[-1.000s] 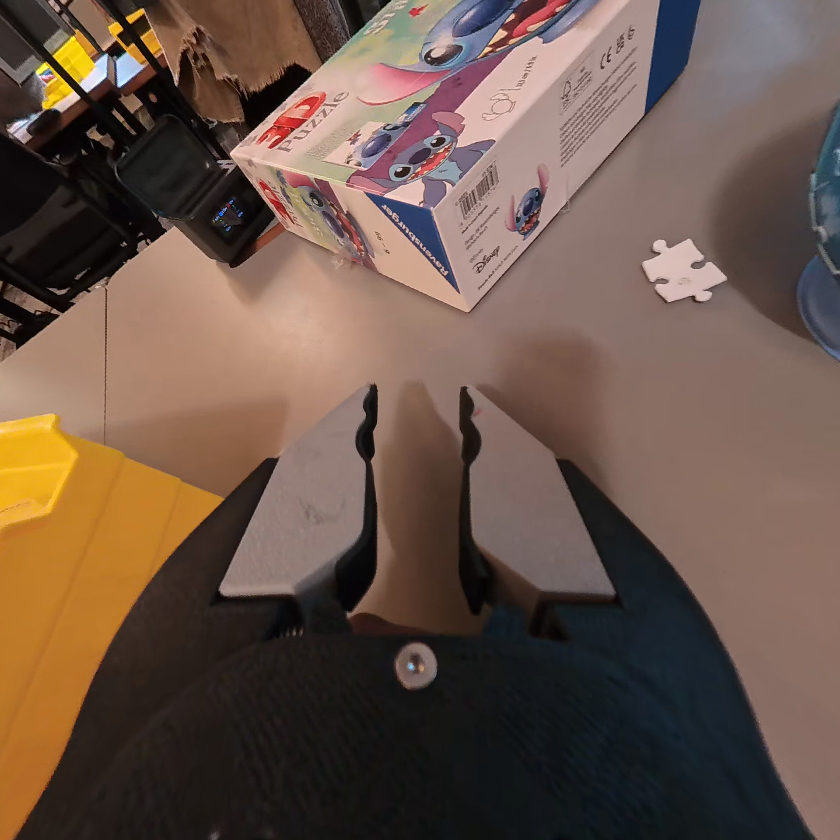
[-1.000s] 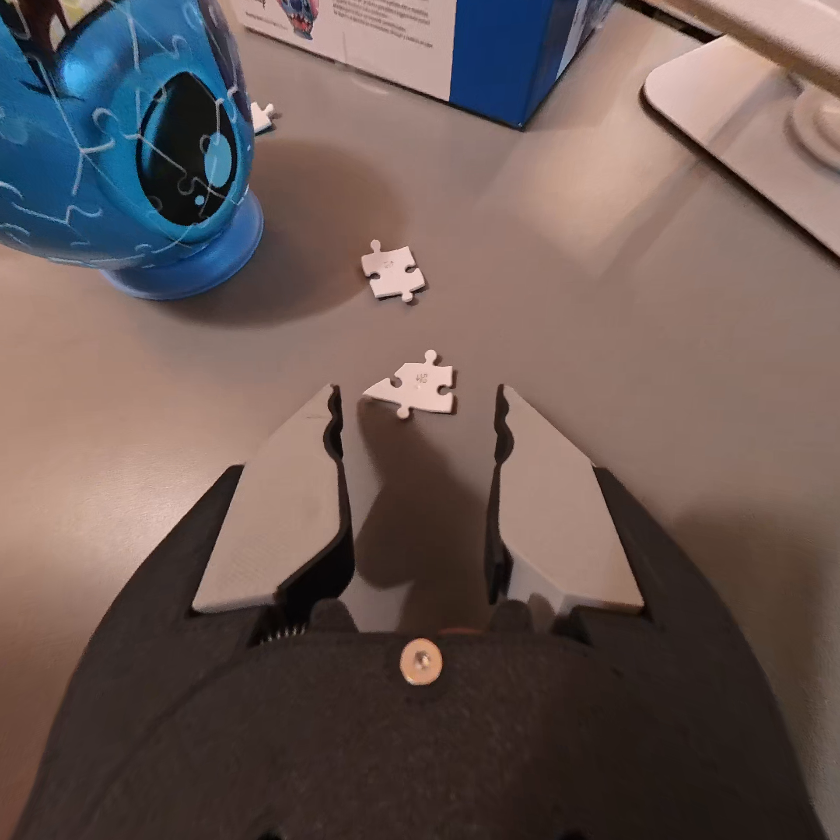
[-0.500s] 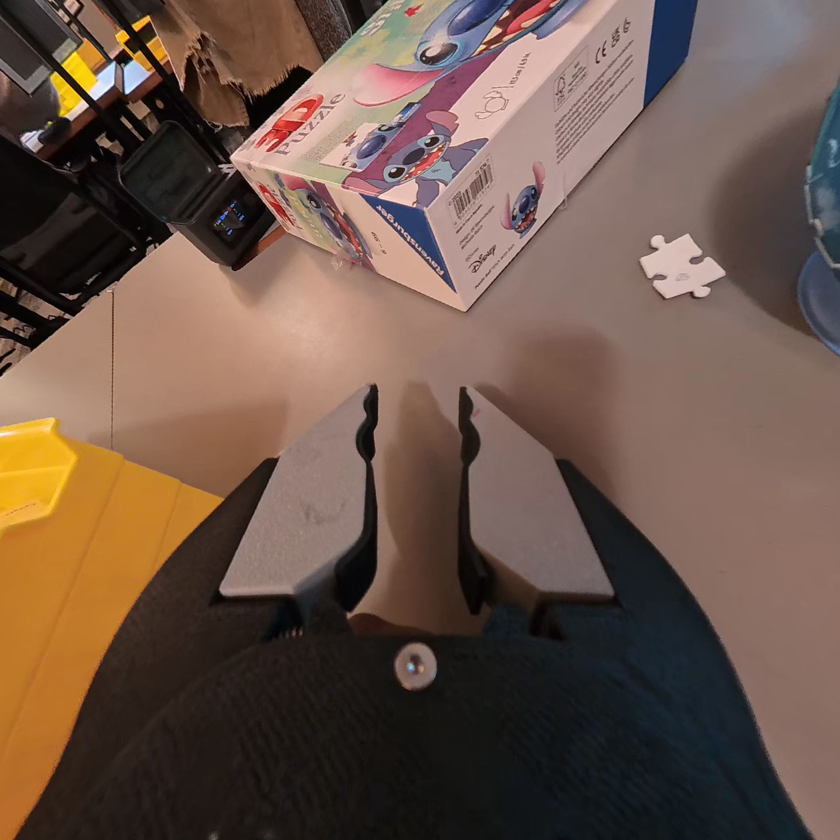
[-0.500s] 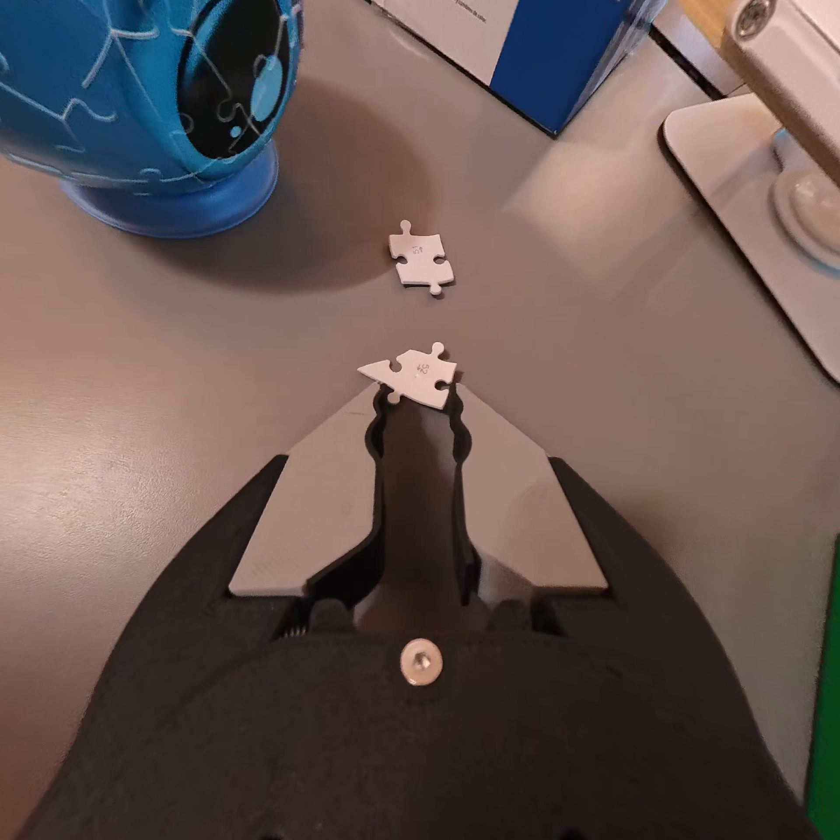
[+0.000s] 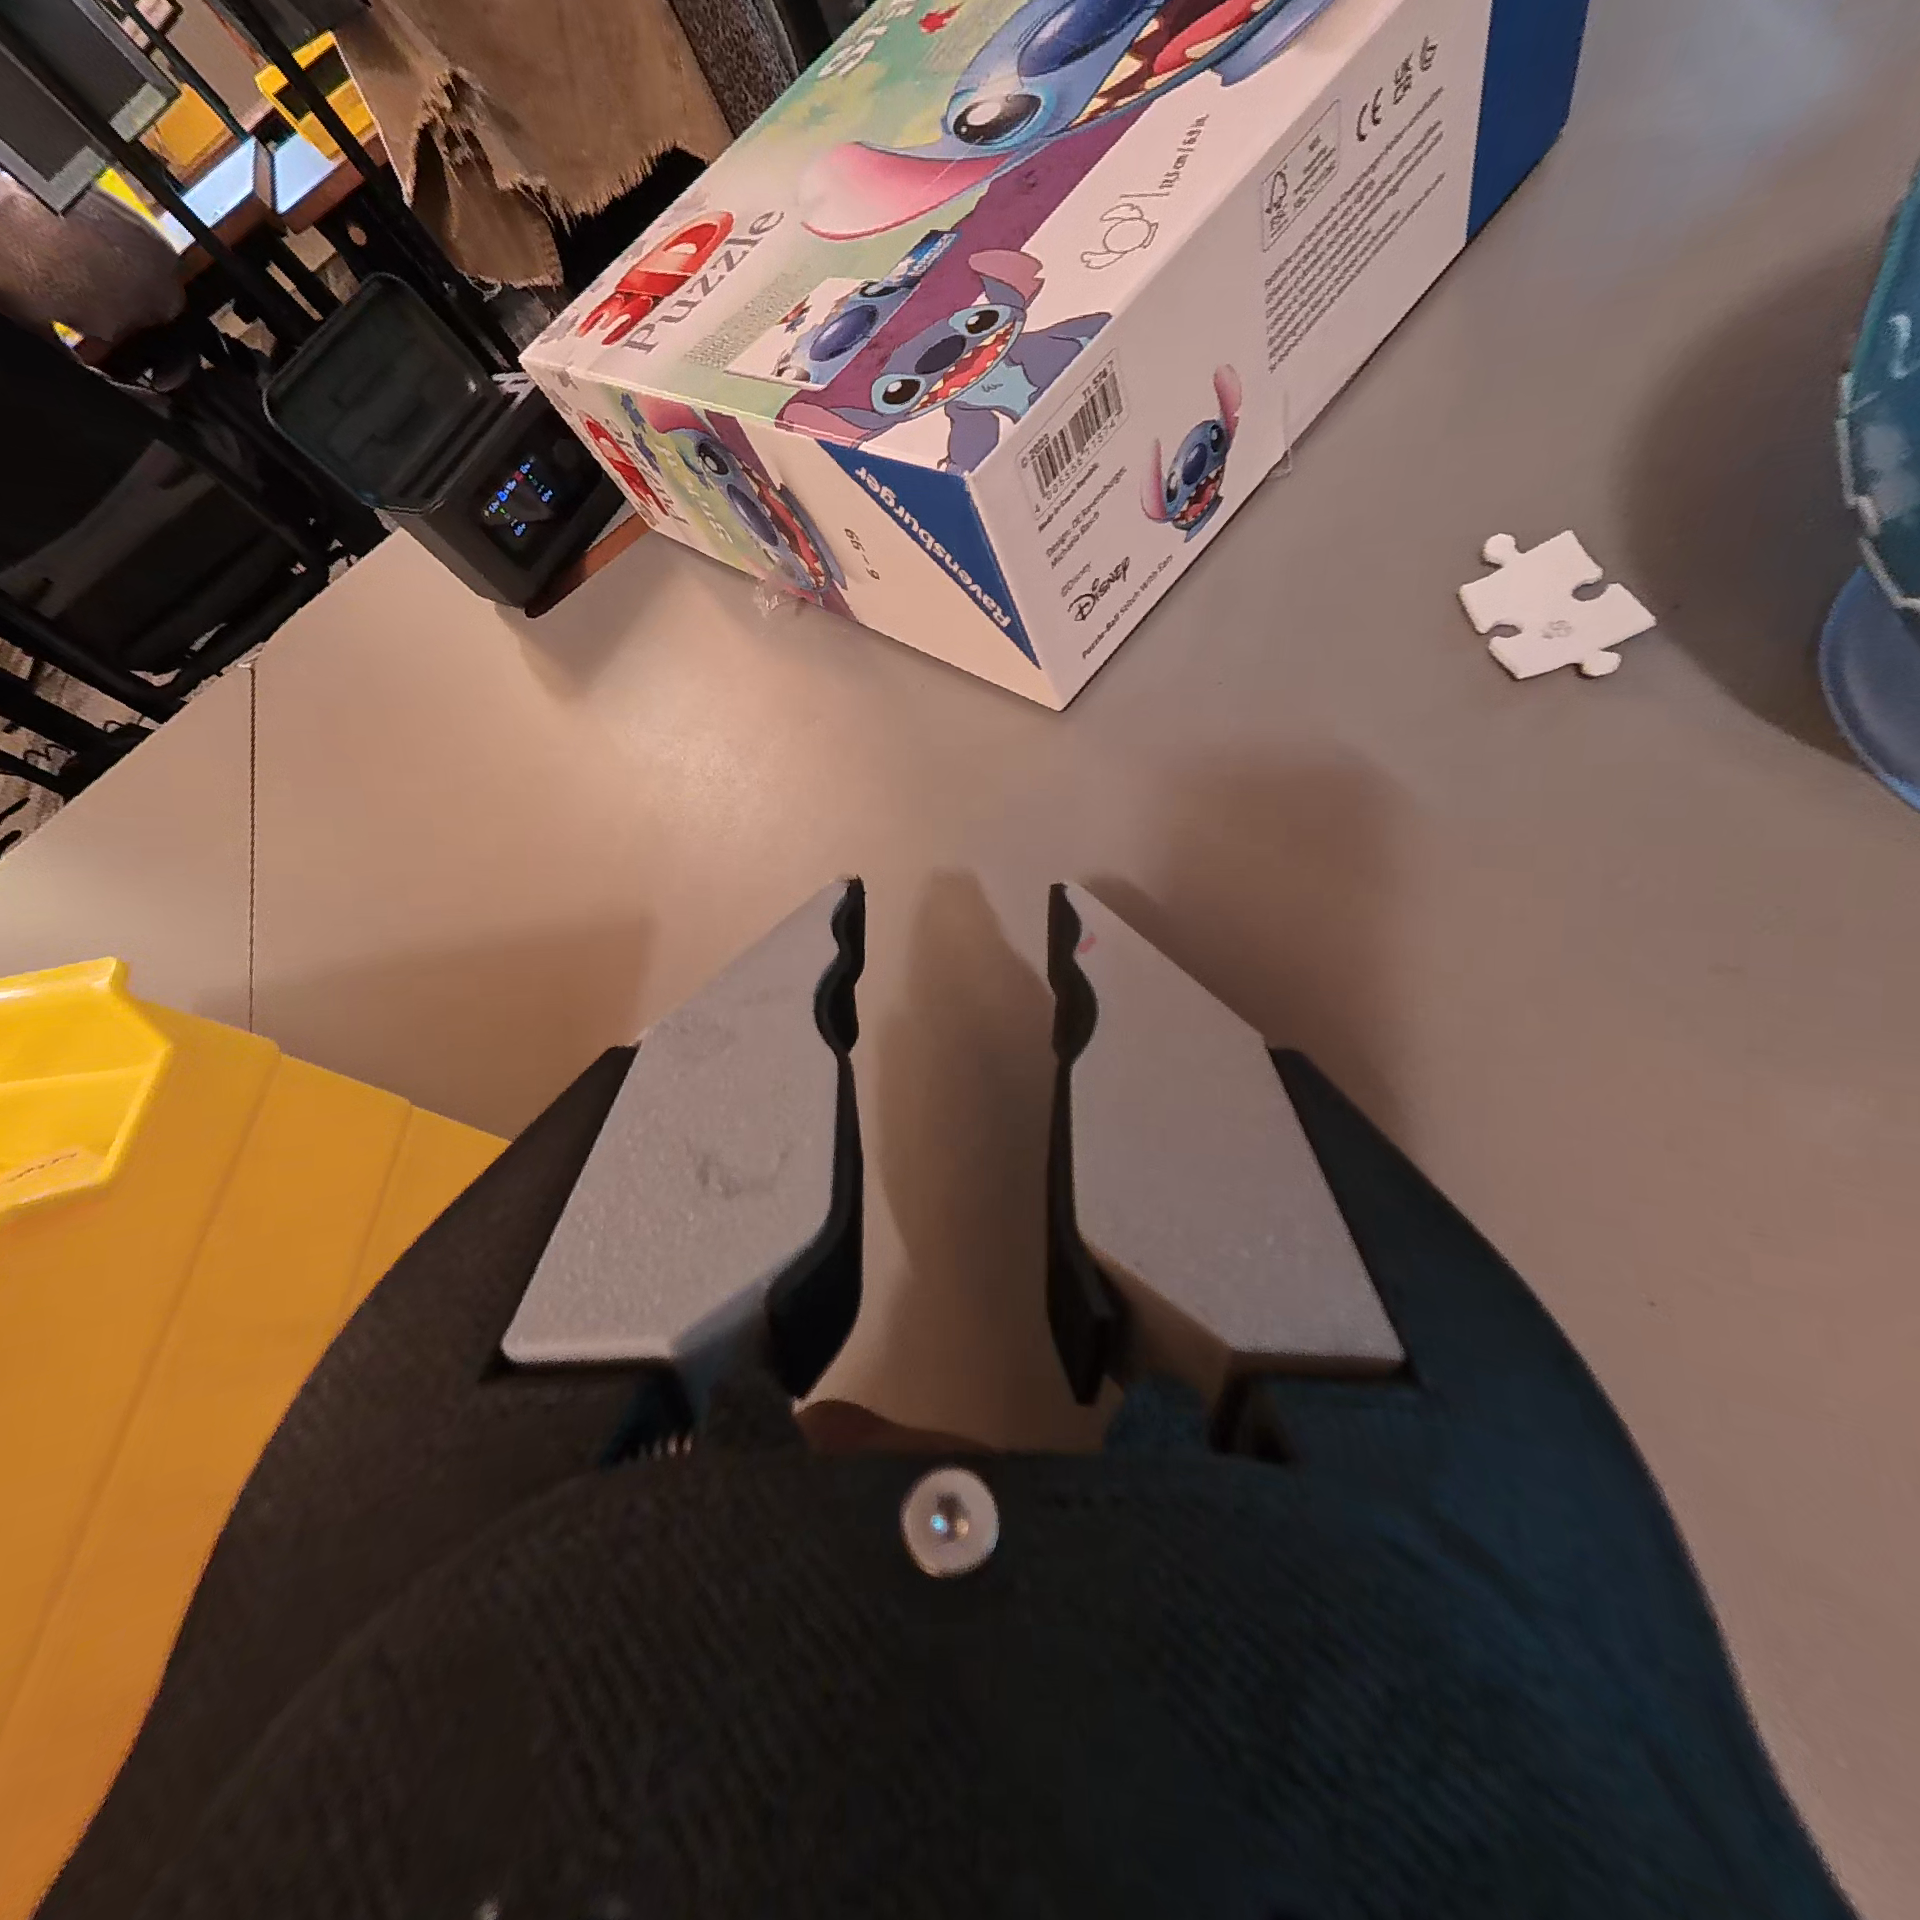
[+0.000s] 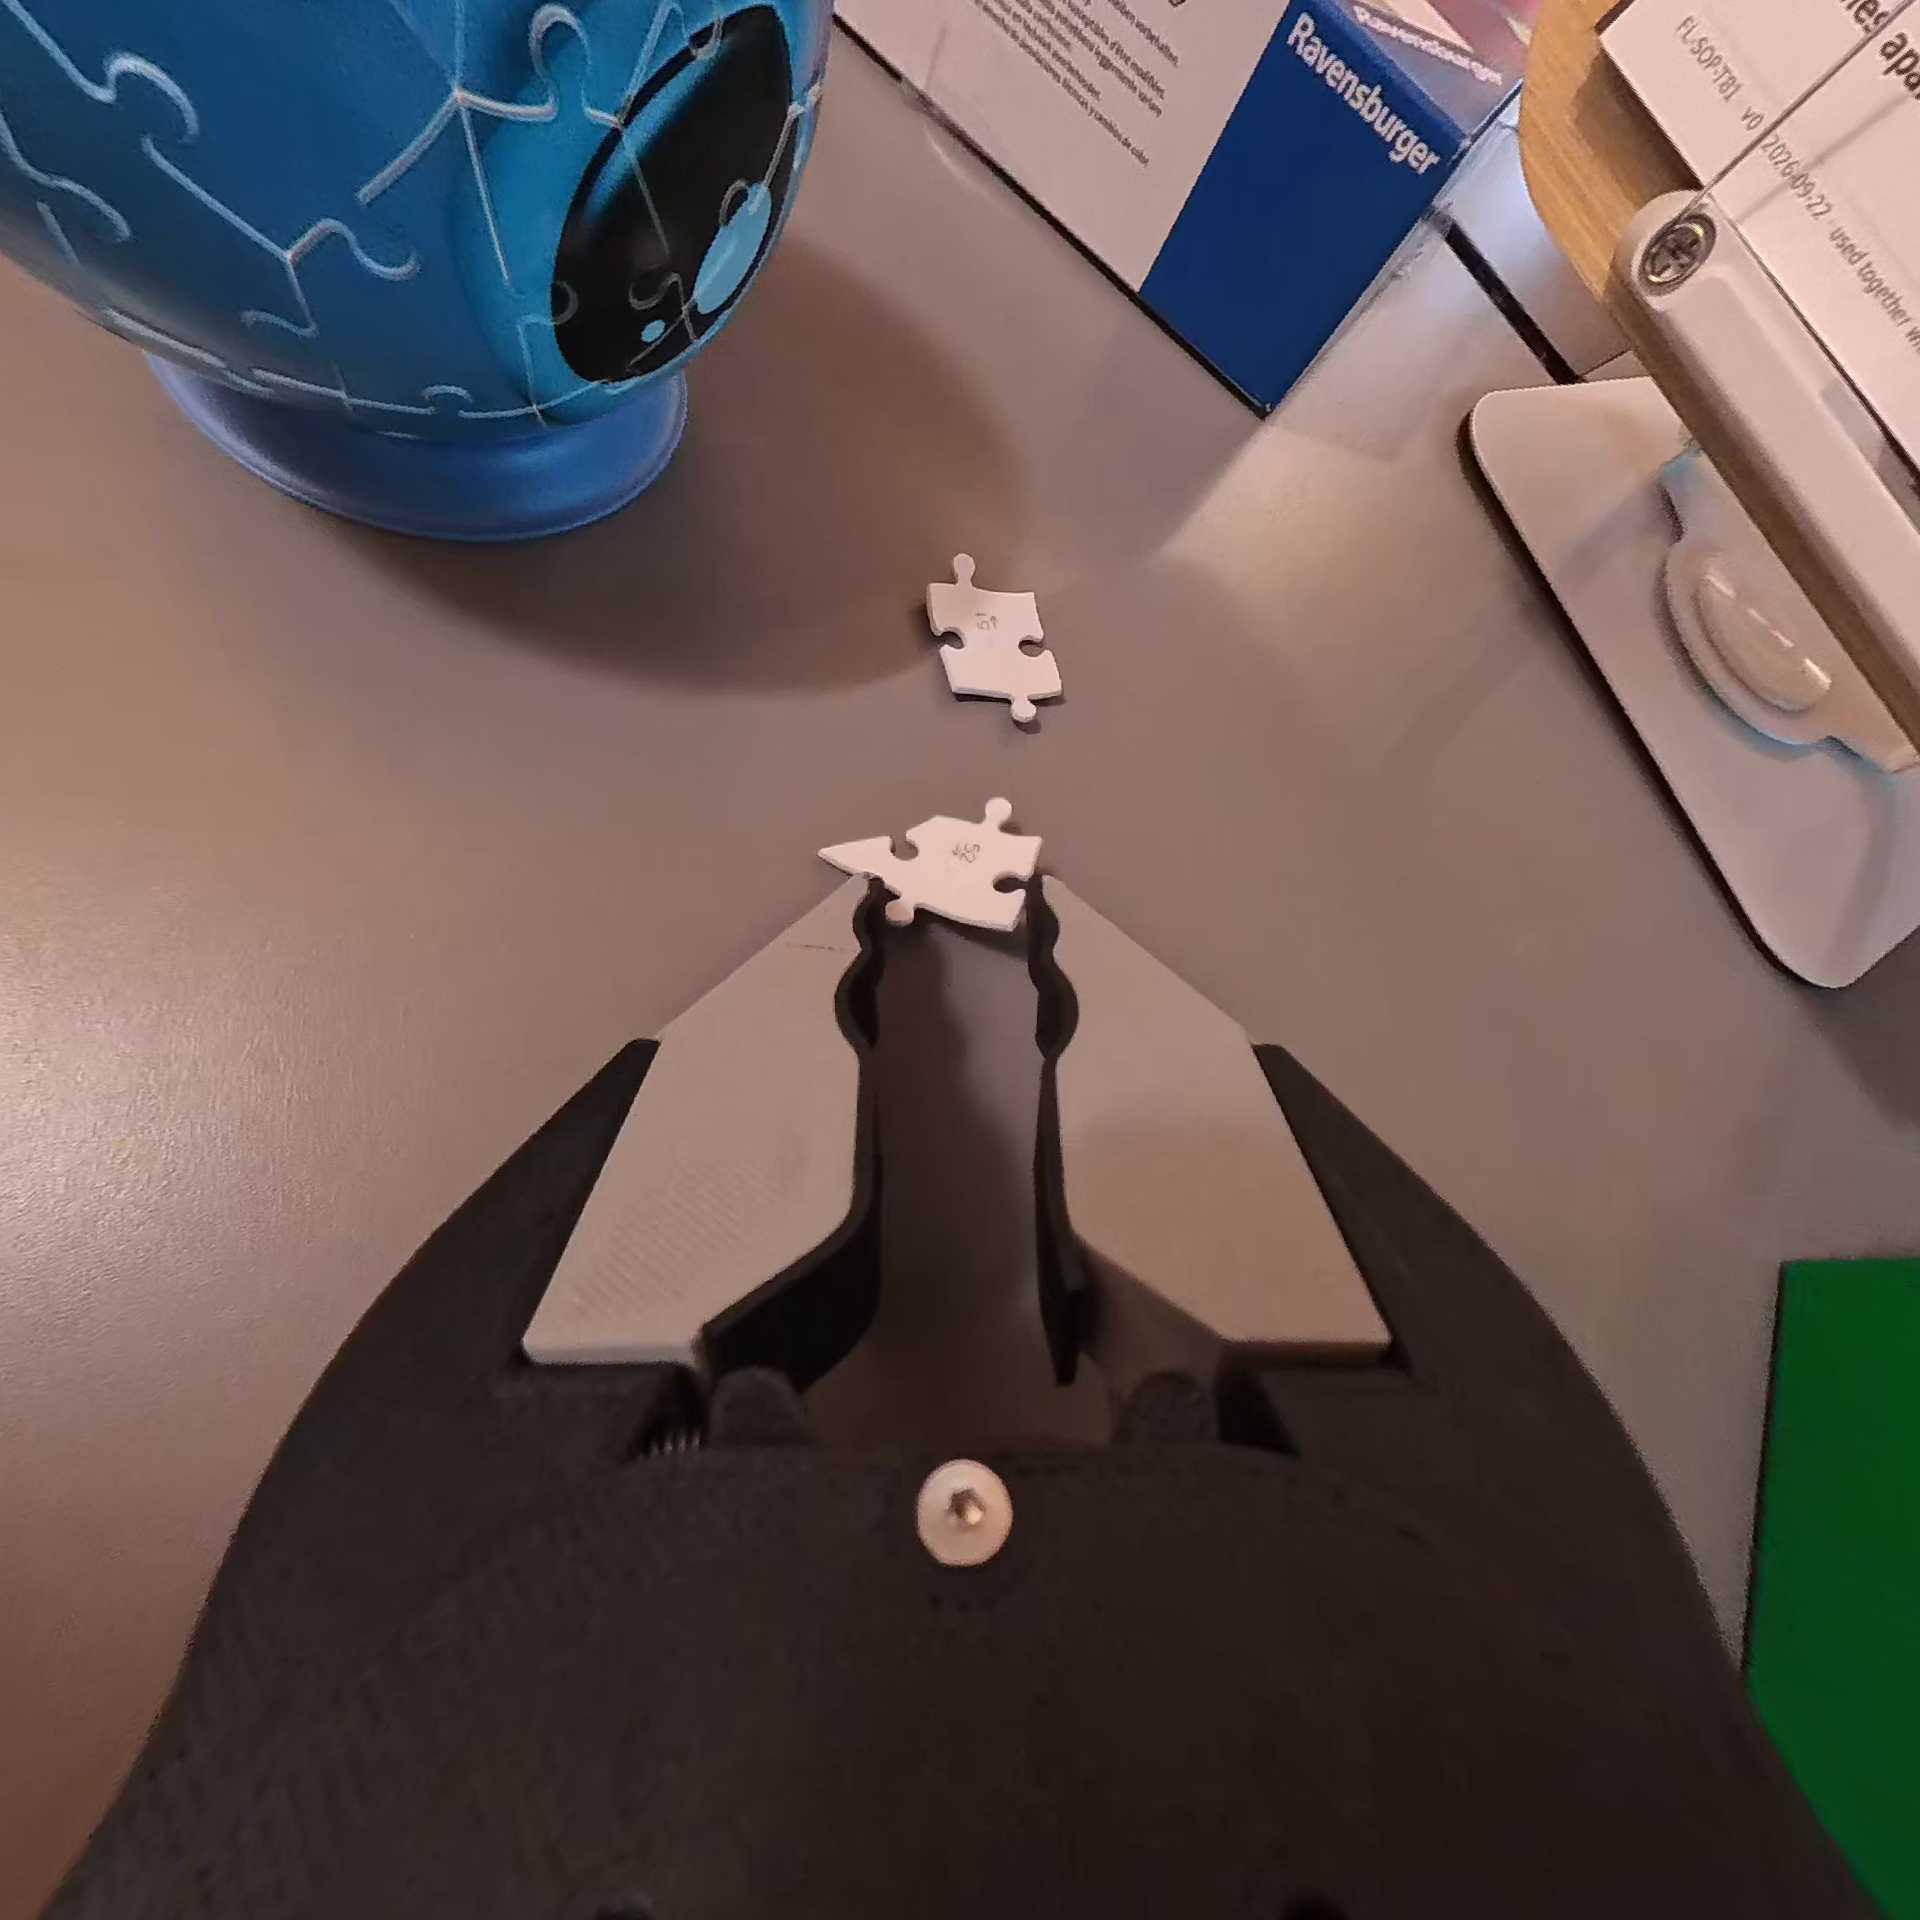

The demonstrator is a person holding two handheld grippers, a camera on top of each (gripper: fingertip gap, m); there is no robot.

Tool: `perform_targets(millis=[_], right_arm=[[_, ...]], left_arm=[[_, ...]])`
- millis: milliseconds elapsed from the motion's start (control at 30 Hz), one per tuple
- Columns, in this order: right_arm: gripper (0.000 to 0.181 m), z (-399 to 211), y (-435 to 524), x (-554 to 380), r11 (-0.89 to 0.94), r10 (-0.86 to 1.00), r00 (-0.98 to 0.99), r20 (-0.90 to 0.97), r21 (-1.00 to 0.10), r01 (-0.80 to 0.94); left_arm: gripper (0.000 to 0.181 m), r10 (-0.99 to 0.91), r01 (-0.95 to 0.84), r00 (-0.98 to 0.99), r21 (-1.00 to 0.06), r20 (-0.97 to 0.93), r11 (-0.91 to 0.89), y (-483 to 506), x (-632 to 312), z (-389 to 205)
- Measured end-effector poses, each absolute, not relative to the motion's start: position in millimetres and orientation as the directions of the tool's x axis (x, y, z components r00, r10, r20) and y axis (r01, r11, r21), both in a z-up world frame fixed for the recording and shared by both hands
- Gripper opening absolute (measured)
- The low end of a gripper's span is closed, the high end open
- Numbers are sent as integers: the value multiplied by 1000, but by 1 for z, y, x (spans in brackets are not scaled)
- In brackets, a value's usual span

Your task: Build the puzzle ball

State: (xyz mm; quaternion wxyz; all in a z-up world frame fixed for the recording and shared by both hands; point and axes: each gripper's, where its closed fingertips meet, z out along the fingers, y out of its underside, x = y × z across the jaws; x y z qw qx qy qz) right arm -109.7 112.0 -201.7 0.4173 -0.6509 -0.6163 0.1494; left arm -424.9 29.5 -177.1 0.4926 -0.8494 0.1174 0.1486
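The blue puzzle ball [image 6: 364, 208] stands on its blue base ring at the far left of the right wrist view; its edge also shows in the left wrist view [image 5: 1886, 416]. My right gripper [image 6: 948, 891] is shut on a white pointed puzzle piece [image 6: 945, 862], held face down at the fingertips. Another white piece [image 6: 995, 649] lies on the grey table just beyond it, near the ball. My left gripper [image 5: 954, 894] is open and empty above bare table. A third white piece [image 5: 1553, 603] lies to its far right, next to the ball.
The puzzle box [image 5: 1039, 343] lies ahead of the left gripper and also shows in the right wrist view [image 6: 1299, 135]. A yellow bin [image 5: 156, 1247] is at the left. A white stand base [image 6: 1621, 623] and a green sheet [image 6: 1839, 1558] are at the right. Tip to tip, the grippers are about 35 cm apart.
My right gripper has closed on the pointed piece and moved closer to the ball with it. The left gripper has hardly moved and stays open.
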Motion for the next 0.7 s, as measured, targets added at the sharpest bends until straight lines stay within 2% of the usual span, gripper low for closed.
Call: perform_targets(millis=[367,433,700], right_arm=[[23,-194,117,-104,50,940,233,249,-777,628],[9,-194,116,-105,56,941,226,251,-776,628],[23,-195,118,-104,38,942,237,237,-778,627]], left_arm=[[33,-53,-349,927,-800,-372,-488,29,-425,-177],[33,-55,-352,926,-798,-374,-489,29,-426,-178],[34,-78,-375,917,-780,-391,-501,29,-423,-182]])
